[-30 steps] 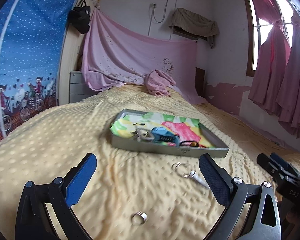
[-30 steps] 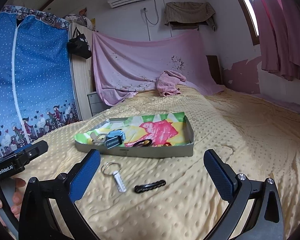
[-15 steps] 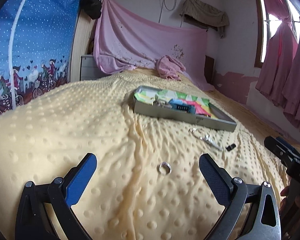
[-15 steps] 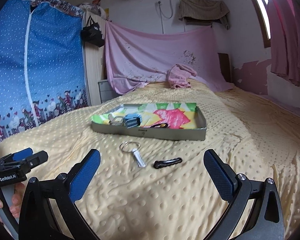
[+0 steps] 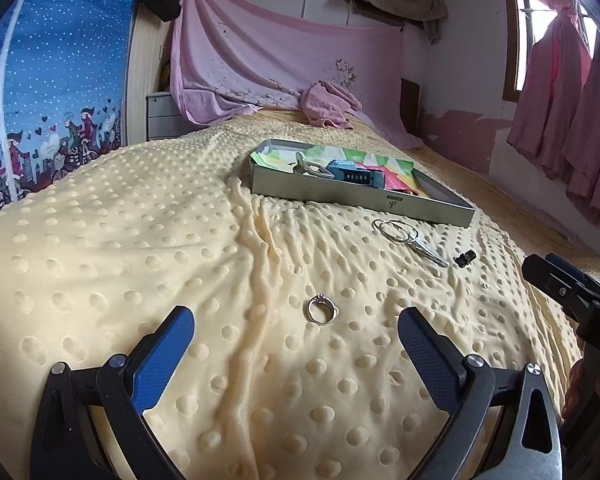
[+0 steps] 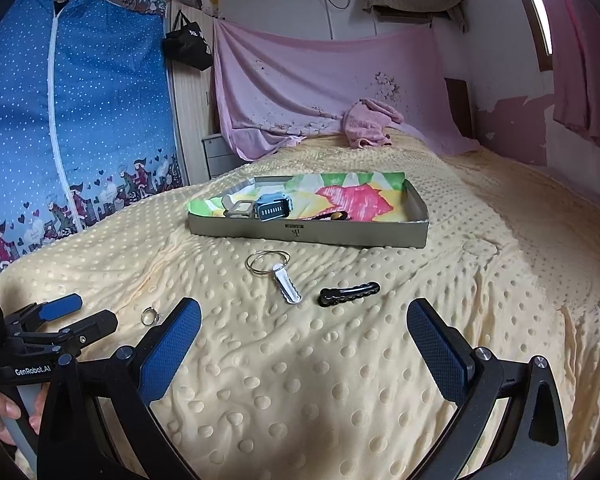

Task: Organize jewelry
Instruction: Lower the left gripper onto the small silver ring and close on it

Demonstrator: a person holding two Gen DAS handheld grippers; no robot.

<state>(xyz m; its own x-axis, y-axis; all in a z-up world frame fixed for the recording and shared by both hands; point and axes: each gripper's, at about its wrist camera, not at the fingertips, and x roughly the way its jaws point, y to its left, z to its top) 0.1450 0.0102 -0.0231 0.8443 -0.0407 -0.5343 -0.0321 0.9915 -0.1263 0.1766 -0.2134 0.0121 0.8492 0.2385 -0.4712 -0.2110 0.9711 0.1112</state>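
Ring [image 5: 322, 309] on blanket, between spread left tool [image 5: 296, 342] fingers.

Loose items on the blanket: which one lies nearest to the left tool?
The small ring, alone just ahead of the open left tool. The key ring and black clip lie farther off, near the tray.

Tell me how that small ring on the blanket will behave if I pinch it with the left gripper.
The ring looks like thin, smooth metal, so it is probably stiff, light and slippery between the pads. It lies nearly flat on the soft dotted blanket, so it will likely sink rather than roll. The left gripper is open just short of it.
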